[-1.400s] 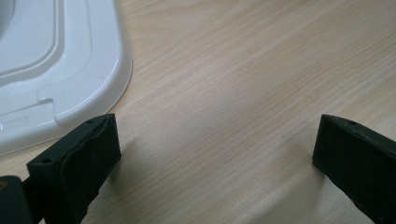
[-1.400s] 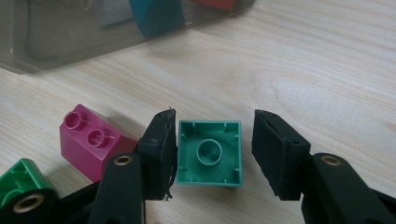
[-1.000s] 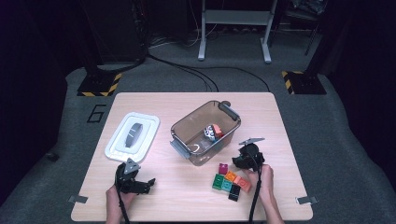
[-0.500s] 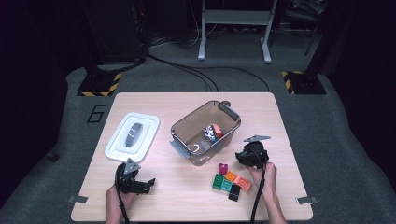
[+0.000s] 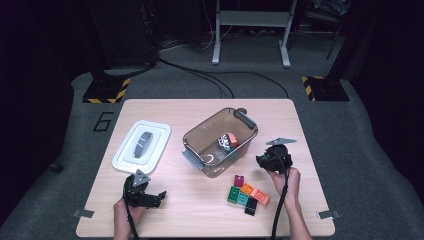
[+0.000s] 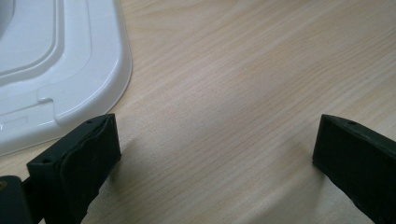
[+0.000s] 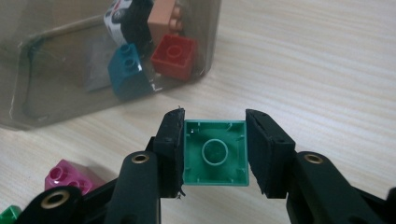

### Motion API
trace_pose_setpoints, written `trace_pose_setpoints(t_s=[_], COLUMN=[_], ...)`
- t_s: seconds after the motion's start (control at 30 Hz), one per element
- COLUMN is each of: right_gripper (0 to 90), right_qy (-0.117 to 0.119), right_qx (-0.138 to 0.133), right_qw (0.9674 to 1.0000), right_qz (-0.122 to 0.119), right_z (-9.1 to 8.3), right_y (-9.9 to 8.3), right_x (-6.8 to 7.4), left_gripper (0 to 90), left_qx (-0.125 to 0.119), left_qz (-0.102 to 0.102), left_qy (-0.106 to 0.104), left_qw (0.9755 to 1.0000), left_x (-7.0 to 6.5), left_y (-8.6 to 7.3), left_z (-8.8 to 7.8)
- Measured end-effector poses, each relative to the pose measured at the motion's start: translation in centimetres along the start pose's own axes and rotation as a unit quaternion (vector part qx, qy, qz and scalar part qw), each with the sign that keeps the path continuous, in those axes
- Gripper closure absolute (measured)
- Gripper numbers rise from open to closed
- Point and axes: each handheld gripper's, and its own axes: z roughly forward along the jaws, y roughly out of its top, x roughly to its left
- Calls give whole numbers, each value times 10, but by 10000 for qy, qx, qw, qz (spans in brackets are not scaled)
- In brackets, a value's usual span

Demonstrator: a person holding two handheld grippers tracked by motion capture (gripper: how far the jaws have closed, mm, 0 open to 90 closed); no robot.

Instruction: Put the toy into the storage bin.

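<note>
right tool (image 5: 265, 161) | lifted with green brick (image 7: 215, 152) | nearer the bin (image 5: 197, 137)

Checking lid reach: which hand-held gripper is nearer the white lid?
Left. The left hand-held gripper sits just below the white lid, jaws open. The right hand-held gripper is beyond the clear bin, shut on a green brick.

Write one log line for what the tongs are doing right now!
right tongs: shut on green brick | left tongs: open, beside white lid | bin: open

A green square toy brick (image 7: 215, 152), hollow underside facing the camera, sits clamped above the table.
</note>
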Motion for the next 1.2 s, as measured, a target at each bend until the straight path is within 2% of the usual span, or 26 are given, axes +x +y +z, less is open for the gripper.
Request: trace_pose_setpoints(t_s=[0.13, 0.17, 0.2, 0.47, 1.2], right_gripper=[591, 591, 591, 591, 591], right_qy=[-24, -16, -15, -71, -281], right_qx=[-67, -89, -90, -196, -493], right_qw=[10000, 10000, 9999, 9998, 9984], right_qz=[35, -30, 77, 75, -76], right_z=[-2, -3, -3, -6, -21], right_y=[6, 7, 9, 21, 60], right_x=[-3, -5, -5, -10, -19], left_gripper=[7, 7, 7, 7, 7], left_qx=[6, 6, 4, 4, 3], left_qz=[30, 30, 27, 26, 30], left_qy=[6, 7, 7, 8, 1], left_qw=[10000, 10000, 10000, 10000, 10000], left_x=[0, 0, 0, 0, 0], left_y=[0, 0, 0, 0, 0], left_z=[0, 0, 0, 0, 0])
